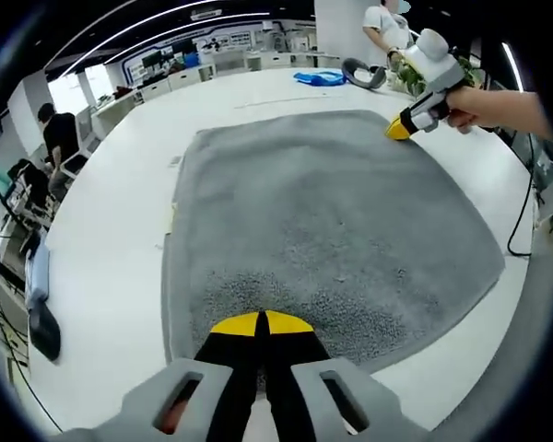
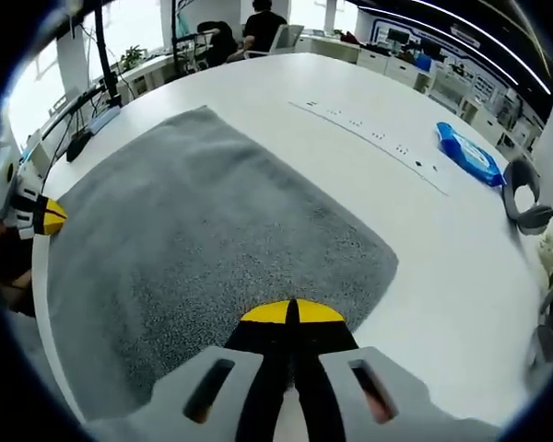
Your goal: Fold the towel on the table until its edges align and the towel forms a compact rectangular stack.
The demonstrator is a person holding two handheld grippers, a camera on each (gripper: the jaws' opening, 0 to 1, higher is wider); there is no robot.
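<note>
A grey towel (image 1: 323,221) lies spread flat on the white table (image 1: 120,239), with no fold raised. In the left gripper view my left gripper (image 1: 261,324) is shut, its yellow tips resting over the towel's near edge. The right gripper (image 1: 399,129), held by a hand, touches the towel's far right corner. In the right gripper view my right gripper (image 2: 292,313) is shut over the towel (image 2: 203,239) close to a rounded corner. The left gripper (image 2: 48,216) shows at the towel's opposite edge. No cloth shows between either pair of jaws.
A blue pack (image 1: 318,78) (image 2: 470,152) and a dark headset (image 1: 364,74) (image 2: 525,203) lie on the table beyond the towel. A black cable (image 1: 521,230) hangs at the table's right edge. A person (image 1: 387,23) stands at the far side, and others sit at desks.
</note>
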